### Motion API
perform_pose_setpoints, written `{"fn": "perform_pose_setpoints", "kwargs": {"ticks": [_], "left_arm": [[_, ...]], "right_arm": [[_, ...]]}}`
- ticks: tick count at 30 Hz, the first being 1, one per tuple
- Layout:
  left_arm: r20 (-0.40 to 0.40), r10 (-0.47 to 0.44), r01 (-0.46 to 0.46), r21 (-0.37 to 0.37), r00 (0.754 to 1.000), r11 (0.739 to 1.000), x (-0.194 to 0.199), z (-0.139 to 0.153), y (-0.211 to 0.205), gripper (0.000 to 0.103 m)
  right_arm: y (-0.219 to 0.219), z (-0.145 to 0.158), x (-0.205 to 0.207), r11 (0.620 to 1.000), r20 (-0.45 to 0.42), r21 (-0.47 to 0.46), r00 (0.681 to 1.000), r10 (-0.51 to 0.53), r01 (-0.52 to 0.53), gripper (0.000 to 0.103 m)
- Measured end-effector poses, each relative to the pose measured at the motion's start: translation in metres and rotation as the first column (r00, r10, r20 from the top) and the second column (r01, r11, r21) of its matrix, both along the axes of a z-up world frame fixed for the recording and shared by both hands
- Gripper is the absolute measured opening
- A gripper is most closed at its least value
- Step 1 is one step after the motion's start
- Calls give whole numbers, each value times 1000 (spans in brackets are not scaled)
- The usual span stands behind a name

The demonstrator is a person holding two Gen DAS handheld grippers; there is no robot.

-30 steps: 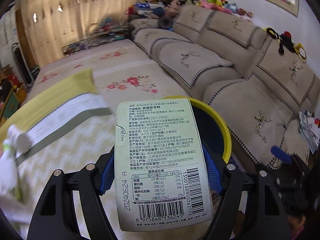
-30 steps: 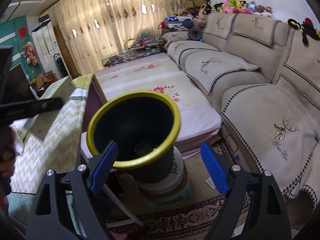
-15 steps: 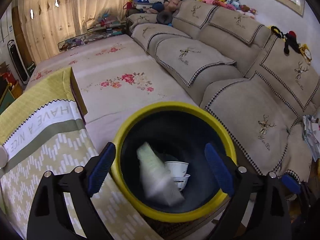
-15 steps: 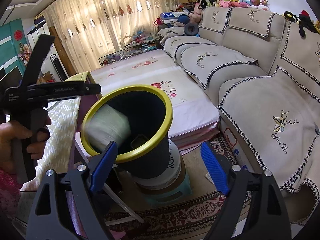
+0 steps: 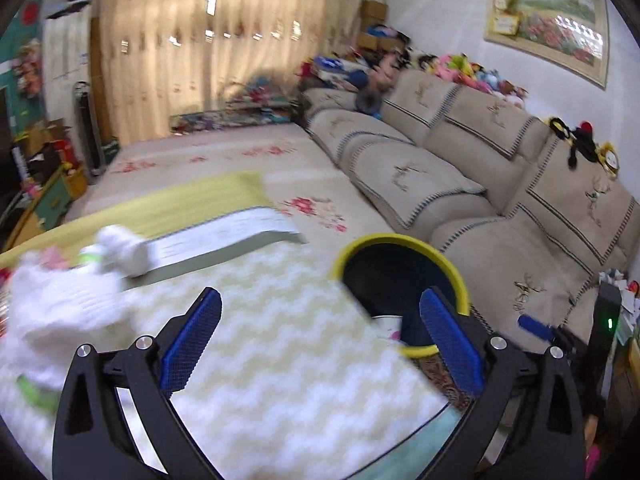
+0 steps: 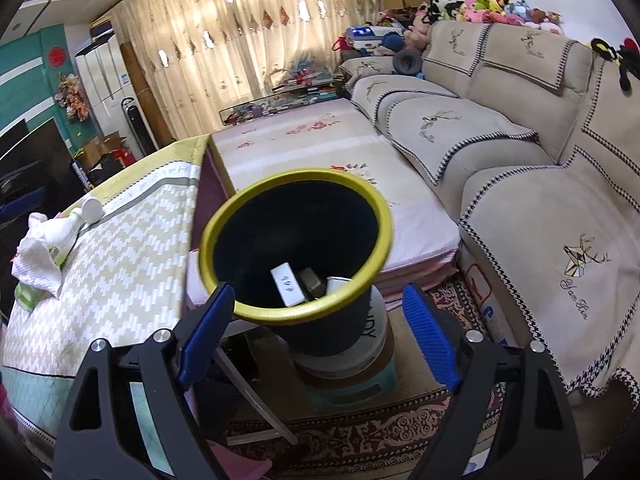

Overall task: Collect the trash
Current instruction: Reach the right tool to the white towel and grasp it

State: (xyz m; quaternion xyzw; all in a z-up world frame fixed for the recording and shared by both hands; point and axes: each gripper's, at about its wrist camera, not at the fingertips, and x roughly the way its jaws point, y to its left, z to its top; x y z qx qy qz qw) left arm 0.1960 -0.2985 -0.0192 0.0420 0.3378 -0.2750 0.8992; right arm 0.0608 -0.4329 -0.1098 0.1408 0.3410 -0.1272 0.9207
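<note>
A dark bin with a yellow rim [image 6: 372, 204] stands beside the table; it also shows in the left wrist view [image 5: 456, 268]. Inside it lie a pale drink carton [image 6: 286, 284], a dark box [image 6: 312, 280] and a white cup [image 6: 336, 282]. My left gripper [image 5: 320, 340] is open and empty above the patterned tablecloth [image 5: 260, 340]. My right gripper [image 6: 316, 340] is open and empty, close in front of the bin. A crumpled white tissue [image 6: 38, 250] and a green-and-white bottle [image 6: 70, 228] lie on the table's left; in the left wrist view the tissue [image 5: 48, 304] is blurred.
A beige sofa [image 6: 520, 160] runs along the right. A low bed with floral cover [image 6: 320, 148] lies behind the bin. The bin rests on a white bucket [image 6: 372, 344] on a patterned rug [image 6: 360, 432]. Clutter stands by the curtains.
My left gripper opened and dropped the carton into the bin, then swung left over the table. My right gripper stayed open near the bin.
</note>
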Motion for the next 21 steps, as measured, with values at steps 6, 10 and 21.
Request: {"fn": "perform_pose_setpoints", "kwargs": {"ticks": [6, 10, 21], "left_arm": [[73, 157, -160, 31, 985, 987, -36, 9, 101, 98], [86, 270, -274, 36, 959, 961, -55, 10, 169, 98], [70, 482, -481, -33, 873, 876, -89, -2, 302, 98]], "right_arm": [[40, 10, 20, 996, 2, -11, 996, 89, -89, 82], [83, 20, 43, 981, 6, -30, 981, 191, -191, 82], [232, 50, 102, 866, 41, -34, 865, 500, -498, 82]]}}
